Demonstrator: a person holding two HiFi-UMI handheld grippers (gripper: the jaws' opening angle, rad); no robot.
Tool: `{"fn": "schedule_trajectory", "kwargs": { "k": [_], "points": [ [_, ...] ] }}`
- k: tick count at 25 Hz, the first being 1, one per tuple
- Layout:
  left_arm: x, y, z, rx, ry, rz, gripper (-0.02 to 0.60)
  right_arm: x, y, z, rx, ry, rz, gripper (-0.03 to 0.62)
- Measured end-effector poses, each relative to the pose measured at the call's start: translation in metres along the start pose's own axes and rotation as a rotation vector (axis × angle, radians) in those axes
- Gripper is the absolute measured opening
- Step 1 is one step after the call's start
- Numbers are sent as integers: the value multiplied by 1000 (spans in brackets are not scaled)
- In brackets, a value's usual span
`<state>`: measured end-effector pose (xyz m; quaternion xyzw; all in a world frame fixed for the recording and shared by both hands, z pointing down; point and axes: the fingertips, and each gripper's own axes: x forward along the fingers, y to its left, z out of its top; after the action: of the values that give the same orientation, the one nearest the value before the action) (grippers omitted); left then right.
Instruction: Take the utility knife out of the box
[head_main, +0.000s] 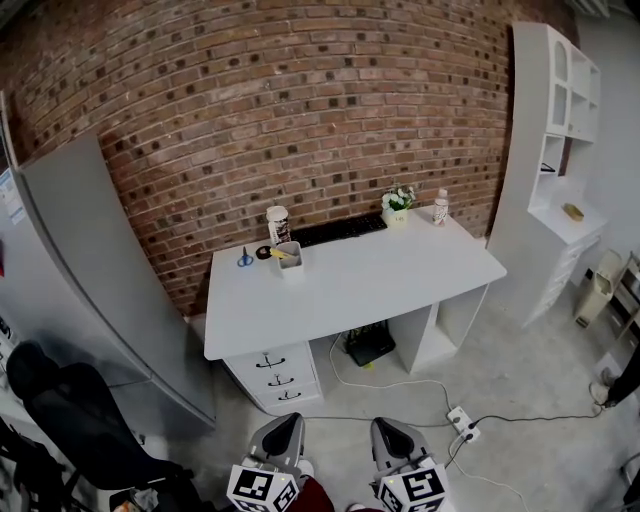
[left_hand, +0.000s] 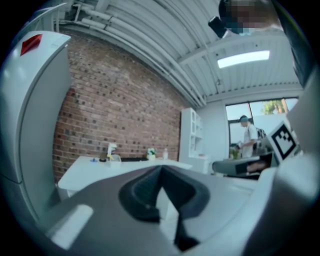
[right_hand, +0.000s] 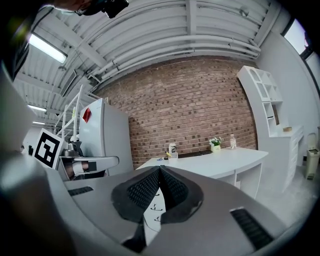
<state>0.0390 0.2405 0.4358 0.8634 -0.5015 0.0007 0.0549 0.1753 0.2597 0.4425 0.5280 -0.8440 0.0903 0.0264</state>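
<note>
A small white box (head_main: 289, 259) stands at the back left of the white desk (head_main: 380, 275), with the yellow utility knife (head_main: 280, 254) sticking out of it. Both grippers are far from the desk, at the bottom edge of the head view. My left gripper (head_main: 283, 438) is shut and holds nothing. My right gripper (head_main: 395, 443) is beside it, its jaws also together and holding nothing. In the left gripper view the left gripper (left_hand: 161, 170) points towards the desk, the box (left_hand: 116, 158) small and far off. The right gripper (right_hand: 160, 170) likewise faces the distant box (right_hand: 173, 155).
Blue scissors (head_main: 245, 259), a black tape roll (head_main: 263, 252), a cup (head_main: 277, 224), a keyboard (head_main: 338, 230), a flower pot (head_main: 398, 205) and a bottle (head_main: 440, 207) share the desk. A grey fridge (head_main: 100, 270) stands left, white shelves (head_main: 555, 150) right. A black chair (head_main: 80, 420) and a power strip (head_main: 462, 420) are on the floor.
</note>
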Motion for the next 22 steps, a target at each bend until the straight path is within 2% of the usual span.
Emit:
{"fn": "schedule_trajectory", "kwargs": {
  "k": [10,22],
  "points": [
    [50,57,-7,-43,1,-7,3,70,-9,-1,-20,40,-11,8],
    [126,145,-4,-63,32,-17,3,190,-9,10,-39,84,7,8]
  ]
}}
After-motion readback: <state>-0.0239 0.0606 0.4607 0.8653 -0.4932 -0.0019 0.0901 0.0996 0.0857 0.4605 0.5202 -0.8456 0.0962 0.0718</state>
